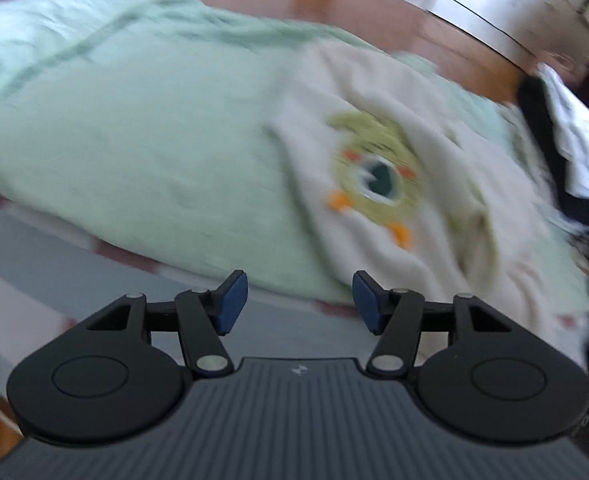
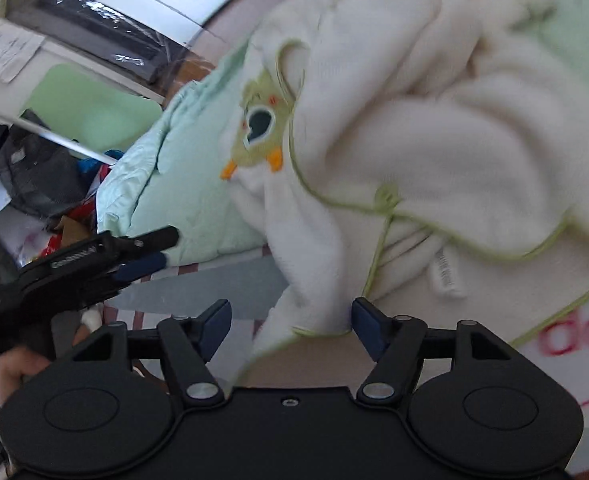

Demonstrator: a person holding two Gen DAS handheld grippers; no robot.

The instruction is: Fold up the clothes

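Both tongs, left (image 1: pixel 300 300) and right (image 2: pixel 290 326), stand released and empty above the cream fleece garment (image 2: pixel 434 152), which lies crumpled on the mint blanket (image 1: pixel 134 140) of the bed. It looks soft, light and floppy; I would pinch its green-trimmed edge (image 2: pixel 322 332) near the right tongs

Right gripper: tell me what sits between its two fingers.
In the right wrist view, the right gripper stands open with a green-trimmed corner of the white garment hanging between the pads, not pinched.
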